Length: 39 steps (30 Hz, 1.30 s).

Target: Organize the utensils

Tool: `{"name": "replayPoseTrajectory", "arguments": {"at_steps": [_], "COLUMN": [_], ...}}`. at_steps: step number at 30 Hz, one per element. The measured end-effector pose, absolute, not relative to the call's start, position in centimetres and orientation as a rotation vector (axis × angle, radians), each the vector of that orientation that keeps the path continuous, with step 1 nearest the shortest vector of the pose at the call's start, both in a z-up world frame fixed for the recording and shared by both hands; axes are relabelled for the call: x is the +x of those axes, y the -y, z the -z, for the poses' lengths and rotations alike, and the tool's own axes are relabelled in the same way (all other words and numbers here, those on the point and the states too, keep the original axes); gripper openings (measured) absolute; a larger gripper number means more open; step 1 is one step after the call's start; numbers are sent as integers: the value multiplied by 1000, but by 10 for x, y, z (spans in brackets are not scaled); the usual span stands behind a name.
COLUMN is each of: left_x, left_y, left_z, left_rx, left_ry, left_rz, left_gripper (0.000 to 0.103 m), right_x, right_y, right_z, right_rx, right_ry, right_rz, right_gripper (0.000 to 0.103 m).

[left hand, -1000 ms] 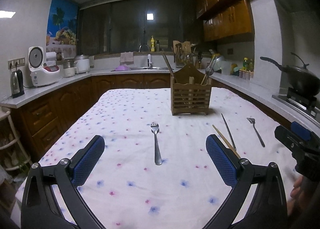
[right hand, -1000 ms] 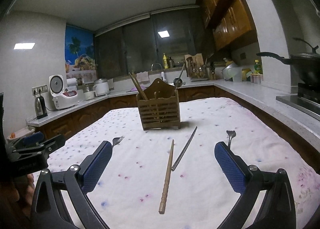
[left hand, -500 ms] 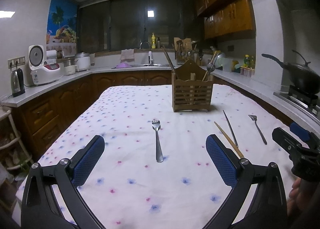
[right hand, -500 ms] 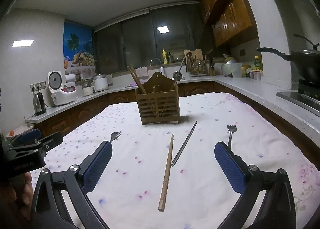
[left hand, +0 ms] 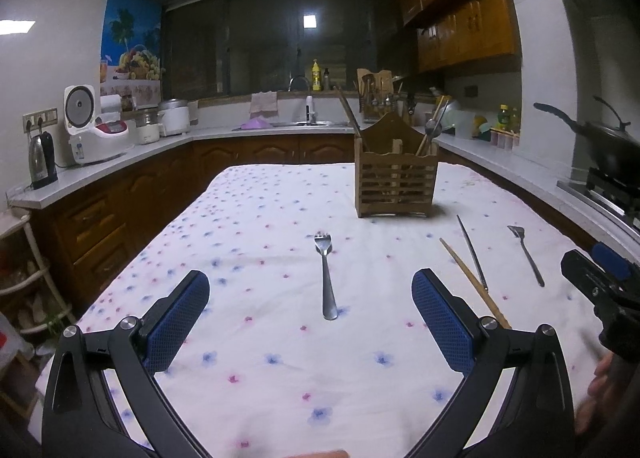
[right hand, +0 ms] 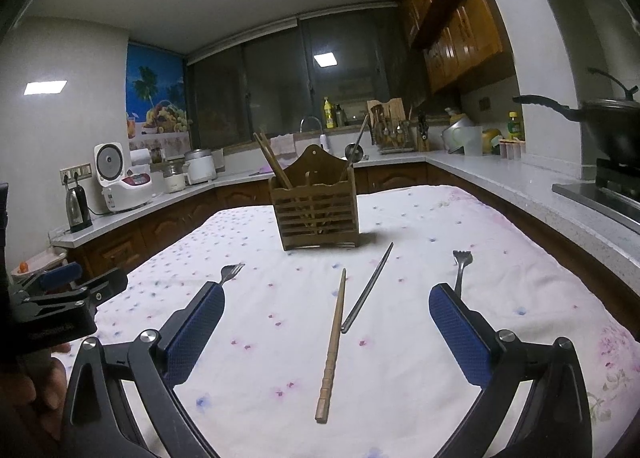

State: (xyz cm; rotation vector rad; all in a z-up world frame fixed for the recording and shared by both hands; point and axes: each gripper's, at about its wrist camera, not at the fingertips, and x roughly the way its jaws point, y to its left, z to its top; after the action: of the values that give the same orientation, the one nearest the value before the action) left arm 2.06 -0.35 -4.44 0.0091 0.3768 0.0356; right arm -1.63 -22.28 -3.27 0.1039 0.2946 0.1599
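steel fork (left hand: 327, 278) now sits lower-centre in my left view, a touch nearer than before; the left gripper (left hand: 310, 312) is spread wide and empty, lined up on it. right gripper (right hand: 326, 324) gapes over the wooden chopstick (right hand: 333, 342). caddy (right hand: 314, 214) waits mid-frame on the floral tablecloth (left hand: 280, 378), dim kitchen counters around.
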Motion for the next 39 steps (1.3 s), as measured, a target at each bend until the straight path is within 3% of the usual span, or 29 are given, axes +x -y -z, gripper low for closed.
{"name": "replayPoseTrajectory", "arguments": {"at_steps": [39], "left_x": [17], "left_y": [5], "left_z": [43], "left_rx": [36], "left_ry": [-366], "left_rz": [-39], "left_gripper": [103], "right_x": [-20], "right_y": [217], "right_z": [32], "right_rx": [108], "right_ry": [-287], "right_rz": [-167], "right_gripper": [103]}}
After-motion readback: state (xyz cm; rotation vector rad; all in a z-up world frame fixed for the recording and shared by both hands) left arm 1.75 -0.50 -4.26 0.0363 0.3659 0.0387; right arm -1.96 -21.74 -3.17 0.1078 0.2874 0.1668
